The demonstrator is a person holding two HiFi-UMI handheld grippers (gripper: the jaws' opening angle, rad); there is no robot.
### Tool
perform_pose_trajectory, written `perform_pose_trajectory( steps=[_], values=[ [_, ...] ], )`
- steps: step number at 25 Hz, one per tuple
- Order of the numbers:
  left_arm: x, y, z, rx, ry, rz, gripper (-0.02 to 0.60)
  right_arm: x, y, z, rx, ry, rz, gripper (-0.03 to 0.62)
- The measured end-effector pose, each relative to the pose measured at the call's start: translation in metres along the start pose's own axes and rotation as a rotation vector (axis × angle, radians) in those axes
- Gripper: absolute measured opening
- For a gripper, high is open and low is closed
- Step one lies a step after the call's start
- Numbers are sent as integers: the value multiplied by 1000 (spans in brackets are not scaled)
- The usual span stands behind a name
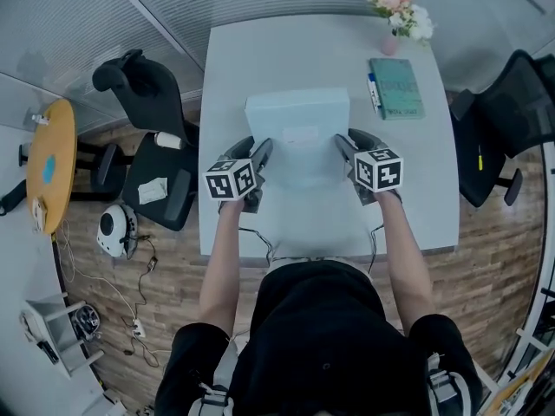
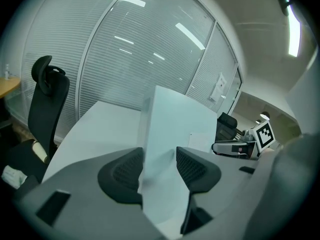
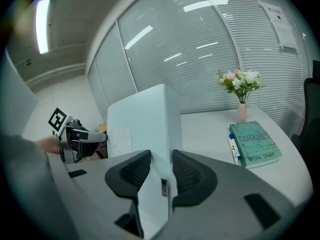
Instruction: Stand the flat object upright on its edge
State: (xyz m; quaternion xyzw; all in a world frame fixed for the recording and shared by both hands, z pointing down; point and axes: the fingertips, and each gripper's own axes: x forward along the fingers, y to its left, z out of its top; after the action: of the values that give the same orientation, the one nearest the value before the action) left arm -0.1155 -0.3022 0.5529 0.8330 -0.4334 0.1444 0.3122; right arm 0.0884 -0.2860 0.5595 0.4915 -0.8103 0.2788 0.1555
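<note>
The white box [image 1: 297, 137] is held over the middle of the desk [image 1: 260, 50], pinched from both sides. The left claw [image 2: 159, 166] is closed on its left edge, the right claw [image 3: 161, 170] on its right edge.

Matt cardboard box [image 1: 297, 137], smooth white tabletop [image 1: 260, 50], wood-plank floor [image 1: 494, 267], ribbed black jaws

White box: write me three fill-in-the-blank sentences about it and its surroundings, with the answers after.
1. The white box is clamped by ____ grippers, the left gripper and the right gripper.
2. In the head view, the teal book lies to the ____ of the box.
3. The pink vase on the table holds ____.
Answers: two; right; flowers.
</note>
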Motion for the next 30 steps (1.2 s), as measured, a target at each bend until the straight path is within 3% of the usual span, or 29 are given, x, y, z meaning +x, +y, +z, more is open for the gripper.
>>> perform_pose_trajectory(
  steps=[18, 30],
  values=[
    [4, -1, 39, 103, -61, 23, 192, 6, -7, 45, -105, -67, -41, 149],
    [21, 2, 48, 176, -116, 52, 181, 15, -21, 44, -128, -82, -82, 141]
  ],
)
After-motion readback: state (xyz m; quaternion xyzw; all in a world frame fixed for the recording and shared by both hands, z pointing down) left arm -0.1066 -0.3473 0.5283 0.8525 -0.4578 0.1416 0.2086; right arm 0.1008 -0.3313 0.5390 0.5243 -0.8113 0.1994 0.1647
